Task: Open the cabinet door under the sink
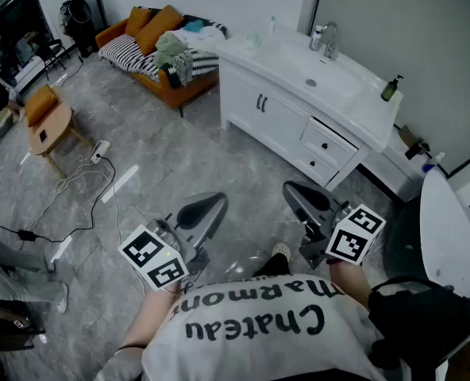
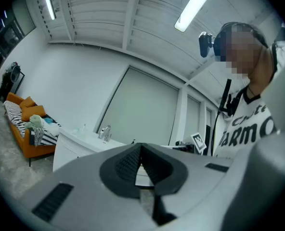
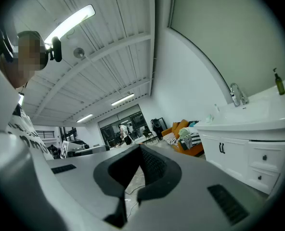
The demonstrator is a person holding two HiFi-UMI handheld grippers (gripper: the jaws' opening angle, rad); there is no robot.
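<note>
The white vanity cabinet (image 1: 283,125) stands across the grey floor, its two doors shut, with a pair of dark handles (image 1: 260,103) side by side. A sink basin (image 1: 313,76) and faucet (image 1: 329,40) sit on top. In the right gripper view the doors (image 3: 229,153) lie to the right; in the left gripper view the cabinet (image 2: 68,150) is at far left. My left gripper (image 1: 216,201) and right gripper (image 1: 292,189) are held level in front of the person's chest, well short of the cabinet. Both are shut with nothing between the pads (image 2: 128,165) (image 3: 154,165).
Two drawers (image 1: 322,153) sit right of the doors. A green bottle (image 1: 390,90) stands on the counter's right end. An orange sofa (image 1: 159,46) heaped with clothes is left of the vanity. A small wooden table (image 1: 48,125), floor cables (image 1: 92,169) and a white rounded fixture (image 1: 449,228) surround me.
</note>
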